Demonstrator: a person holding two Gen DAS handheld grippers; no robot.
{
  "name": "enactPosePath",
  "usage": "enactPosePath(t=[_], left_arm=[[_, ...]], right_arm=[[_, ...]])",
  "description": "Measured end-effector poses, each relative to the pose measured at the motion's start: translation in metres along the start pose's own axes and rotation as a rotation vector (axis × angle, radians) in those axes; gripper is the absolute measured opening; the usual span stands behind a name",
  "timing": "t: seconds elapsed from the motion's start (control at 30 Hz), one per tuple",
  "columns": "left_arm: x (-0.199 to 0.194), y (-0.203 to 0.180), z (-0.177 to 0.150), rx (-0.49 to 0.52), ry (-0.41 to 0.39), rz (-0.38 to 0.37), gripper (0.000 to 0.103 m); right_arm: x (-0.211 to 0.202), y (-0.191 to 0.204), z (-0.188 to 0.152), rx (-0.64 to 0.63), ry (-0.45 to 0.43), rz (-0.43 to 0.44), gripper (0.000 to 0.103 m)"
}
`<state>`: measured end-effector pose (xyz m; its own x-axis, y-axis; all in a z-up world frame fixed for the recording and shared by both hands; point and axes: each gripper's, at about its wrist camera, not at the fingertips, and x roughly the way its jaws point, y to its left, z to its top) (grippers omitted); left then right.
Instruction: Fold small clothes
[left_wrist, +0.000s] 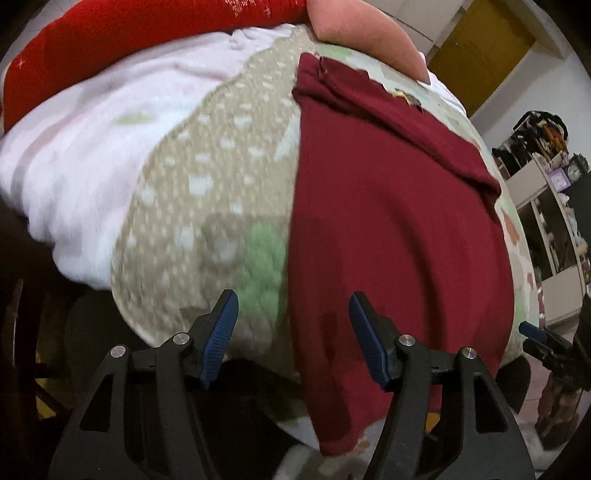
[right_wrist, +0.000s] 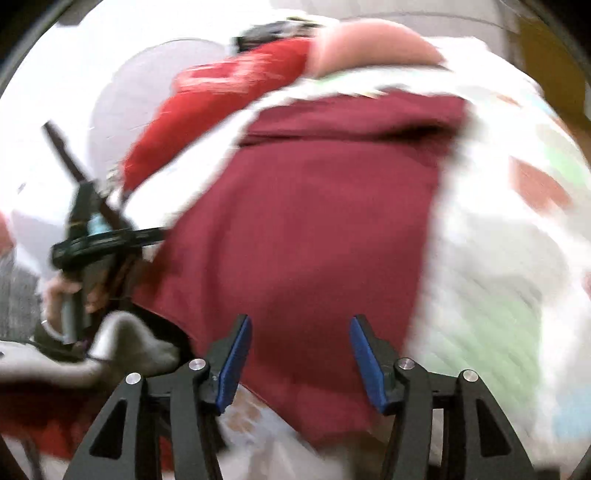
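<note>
A dark red garment (left_wrist: 399, 229) lies spread on a patterned quilt (left_wrist: 207, 192), its far end folded over and its near end hanging over the quilt's front edge. My left gripper (left_wrist: 293, 301) is open and empty, just above the garment's left edge. The garment also shows in the right wrist view (right_wrist: 317, 229), blurred. My right gripper (right_wrist: 301, 323) is open and empty above its near part. The right gripper shows at the right edge of the left wrist view (left_wrist: 532, 332), and the left gripper shows at the left of the right wrist view (right_wrist: 162, 232).
A bright red cloth (left_wrist: 122, 40) and a pink cushion (left_wrist: 365, 33) lie at the far end of the quilt. A white blanket (left_wrist: 74, 162) lies to the left. Shelves (left_wrist: 546, 221) and a yellow door (left_wrist: 480, 48) stand at the right.
</note>
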<state>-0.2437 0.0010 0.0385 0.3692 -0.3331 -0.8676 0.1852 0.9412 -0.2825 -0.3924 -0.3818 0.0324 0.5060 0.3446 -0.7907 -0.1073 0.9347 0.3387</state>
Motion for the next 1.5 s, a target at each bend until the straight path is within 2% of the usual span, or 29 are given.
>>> enactPosePath(t=[0.07, 0.13, 0.23, 0.4, 0.57, 0.7, 0.77, 0.97, 1.0, 1.03, 1.23, 1.3, 1.33, 1.37, 1.43, 1.47, 1.5], left_arm=[[0.000, -0.002, -0.009, 0.004, 0.004, -0.018, 0.063], [0.006, -0.004, -0.016, 0.009, 0.025, -0.024, 0.063], [0.015, -0.007, -0.023, 0.006, 0.067, -0.022, 0.063], [0.018, -0.011, -0.025, 0.010, 0.072, -0.029, 0.063], [0.030, -0.011, -0.027, -0.009, 0.102, -0.011, 0.063], [0.036, -0.013, -0.026, -0.019, 0.109, -0.005, 0.063], [0.039, -0.018, -0.025, -0.014, 0.108, 0.008, 0.063], [0.040, -0.018, -0.026, -0.015, 0.108, 0.015, 0.063], [0.040, -0.018, -0.026, -0.015, 0.107, 0.017, 0.063], [0.039, -0.018, -0.026, -0.015, 0.105, 0.019, 0.063], [0.037, -0.019, -0.029, -0.006, 0.092, 0.023, 0.062], [0.035, -0.019, -0.030, -0.001, 0.086, 0.008, 0.056], [0.033, -0.021, -0.031, 0.006, 0.084, -0.006, 0.041], [0.031, -0.023, -0.031, 0.018, 0.085, -0.020, 0.030], [0.025, -0.028, -0.032, 0.054, 0.068, -0.028, 0.025], [0.022, -0.029, -0.031, 0.065, 0.062, -0.033, 0.018], [0.020, -0.030, -0.030, 0.070, 0.060, -0.045, 0.016]], right_arm=[[-0.002, -0.023, -0.017, 0.074, 0.037, -0.025, 0.058], [-0.004, -0.033, -0.038, 0.136, 0.059, -0.013, 0.058], [0.004, -0.044, -0.051, 0.185, 0.072, 0.019, 0.058], [0.030, -0.045, -0.051, 0.252, 0.053, 0.149, 0.058], [0.054, -0.031, -0.048, 0.228, 0.096, 0.187, 0.058], [0.057, -0.016, -0.043, 0.174, 0.099, 0.181, 0.052], [0.061, -0.017, -0.041, 0.199, 0.101, 0.182, 0.048], [0.060, -0.024, -0.043, 0.246, 0.085, 0.182, 0.026], [0.057, -0.021, -0.042, 0.237, 0.077, 0.174, 0.017], [0.054, -0.020, -0.042, 0.227, 0.067, 0.172, 0.014], [0.042, 0.000, -0.034, 0.127, 0.049, 0.171, 0.013], [0.038, 0.006, -0.028, 0.107, 0.039, 0.185, 0.013], [0.036, 0.008, -0.024, 0.104, 0.031, 0.197, 0.012], [0.034, 0.008, -0.022, 0.103, 0.025, 0.211, 0.012], [0.028, 0.010, -0.013, 0.109, 0.000, 0.258, 0.012], [0.024, 0.010, -0.006, 0.112, -0.020, 0.286, 0.012], [0.023, 0.010, -0.003, 0.114, -0.033, 0.297, 0.012]])
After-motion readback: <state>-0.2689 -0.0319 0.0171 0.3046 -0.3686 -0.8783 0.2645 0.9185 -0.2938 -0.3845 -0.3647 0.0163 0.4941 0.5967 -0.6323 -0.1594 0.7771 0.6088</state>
